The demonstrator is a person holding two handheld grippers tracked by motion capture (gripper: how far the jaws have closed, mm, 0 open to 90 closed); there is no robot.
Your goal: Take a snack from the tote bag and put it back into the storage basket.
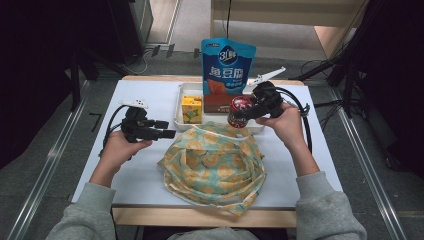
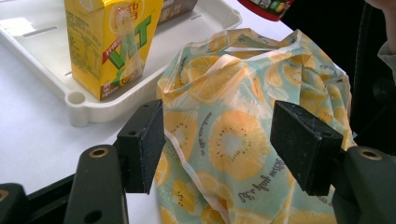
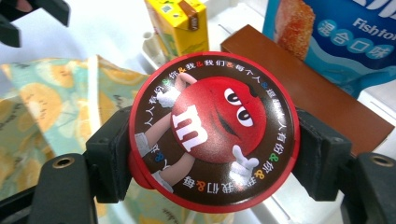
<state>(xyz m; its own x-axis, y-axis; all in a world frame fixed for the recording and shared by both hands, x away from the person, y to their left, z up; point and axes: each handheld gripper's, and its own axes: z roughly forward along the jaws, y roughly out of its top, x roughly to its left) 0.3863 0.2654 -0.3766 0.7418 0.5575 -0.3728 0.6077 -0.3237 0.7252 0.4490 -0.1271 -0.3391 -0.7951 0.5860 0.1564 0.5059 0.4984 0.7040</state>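
My right hand-held gripper (image 3: 212,154) is pinching a round red candy tub (image 3: 212,133) by its sides, both black jaws pressed flat against the rim; the lid bears a red cartoon figure with a white letter m. In the high view I hold this tub (image 1: 239,111) off the bench, just above the near edge of the white tray (image 1: 186,90) and the far edge of the fruit-print cloth bag (image 1: 215,167). My left hand-held gripper (image 1: 167,129) is spread, jaws well apart and gripping nothing; it hovers over the white bench (image 1: 145,175) just beside the bag's left side, pointing toward it. In the left gripper view the bag (image 2: 233,135) lies between and beyond the open jaws, its fabric rumpled, mouth edge folded over. The tray (image 2: 93,109) sits at the far middle of the bench and carries a yellow drink carton (image 2: 109,39) standing upright in its left corner. A blue snack pouch (image 1: 227,62) stands upright at the tray's far side, with a brown box (image 3: 308,93) lying in front of it. The bag touches the tray's near wall.
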